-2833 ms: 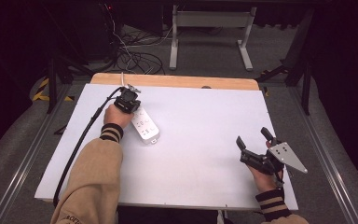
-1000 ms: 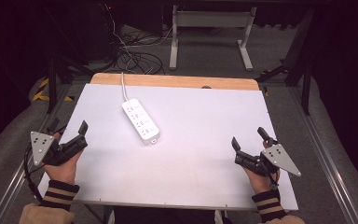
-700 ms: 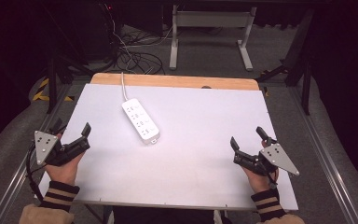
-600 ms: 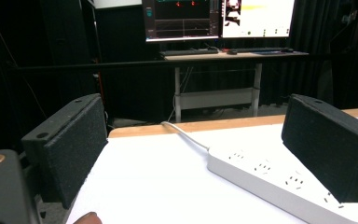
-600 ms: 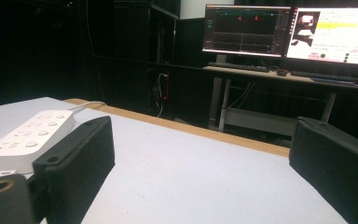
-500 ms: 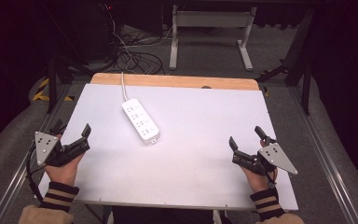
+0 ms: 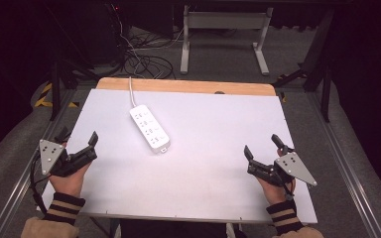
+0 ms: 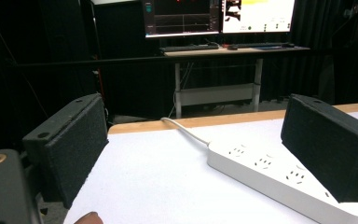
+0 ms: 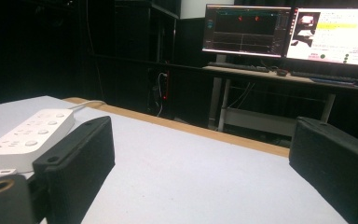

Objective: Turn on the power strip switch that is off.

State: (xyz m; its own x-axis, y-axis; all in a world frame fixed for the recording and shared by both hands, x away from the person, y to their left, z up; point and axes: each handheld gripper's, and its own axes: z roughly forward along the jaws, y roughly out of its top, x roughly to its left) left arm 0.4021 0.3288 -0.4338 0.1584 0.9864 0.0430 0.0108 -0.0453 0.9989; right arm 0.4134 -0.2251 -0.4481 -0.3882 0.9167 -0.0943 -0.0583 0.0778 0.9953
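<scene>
Dark studio space surrounds a white-topped rectangular table (image 7: pixel 203 188) with a bare wooden strip along its far edge; beyond that edge, grey carpet carries a tangle of black cables (image 7: pixel 144 62) and the pale metal legs of a desk (image 7: pixel 223 22), and the gripper views show two lit monitors (image 9: pixel 289 32) on that desk.

On the table, left of its centre and toward the far edge, lies a white plastic power strip (image 7: pixel 150 128) with several sockets, set diagonally; its white cord (image 7: pixel 130 91) runs from its far end over the wooden strip.

At the table's near left edge, well apart from the power strip, a hand in a tan striped-cuff sleeve holds the left gripper (image 7: pixel 77 144), its jaws spread wide and empty, the strip lying beyond them in the left gripper view (image 8: pixel 279 172); at the table's near right corner, the right gripper (image 7: pixel 264 148) sits in the other hand, jaws likewise parted with nothing between them, the strip off to the left in its view (image 9: pixel 28 135).
</scene>
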